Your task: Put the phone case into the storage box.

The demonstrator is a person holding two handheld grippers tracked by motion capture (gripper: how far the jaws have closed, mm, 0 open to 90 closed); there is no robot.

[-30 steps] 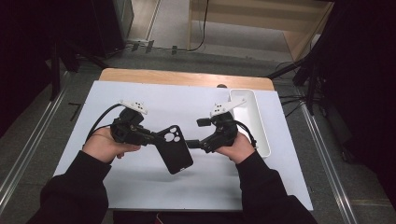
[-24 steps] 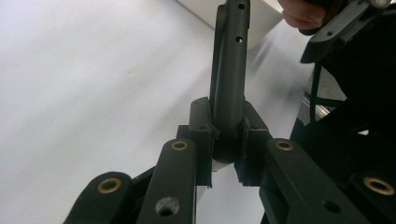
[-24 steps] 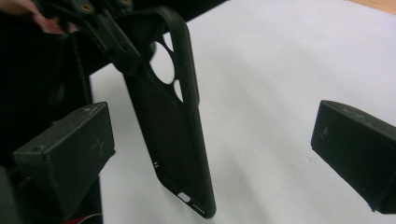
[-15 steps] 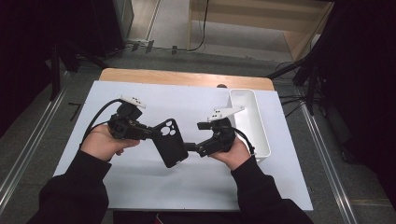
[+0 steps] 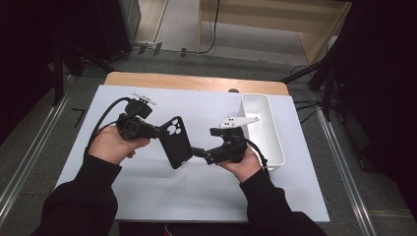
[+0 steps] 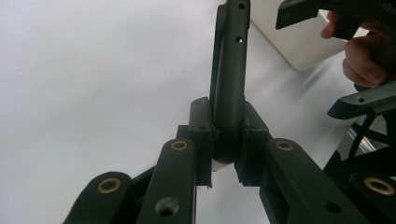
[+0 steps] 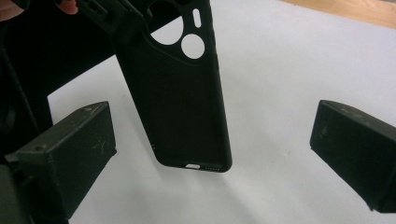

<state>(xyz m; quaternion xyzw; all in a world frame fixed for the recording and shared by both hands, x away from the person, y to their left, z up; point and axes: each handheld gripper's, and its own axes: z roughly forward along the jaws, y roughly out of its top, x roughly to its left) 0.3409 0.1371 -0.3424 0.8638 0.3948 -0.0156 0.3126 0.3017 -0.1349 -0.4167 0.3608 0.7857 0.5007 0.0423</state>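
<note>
The white bench [image 5: 147, 196] takes most of the high view, with a white tray [image 5: 275, 142] at its right edge. In the centre, the black phone case [image 5: 176, 142] is clamped by the left claw [image 5: 156, 132]. The right claw [image 5: 196, 151] stands wide beside the case's lower end.

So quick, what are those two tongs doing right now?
Left tongs: closed on the black phone case, holding it up.
Right tongs: open, empty, jaws either side of the case's lower end.
</note>
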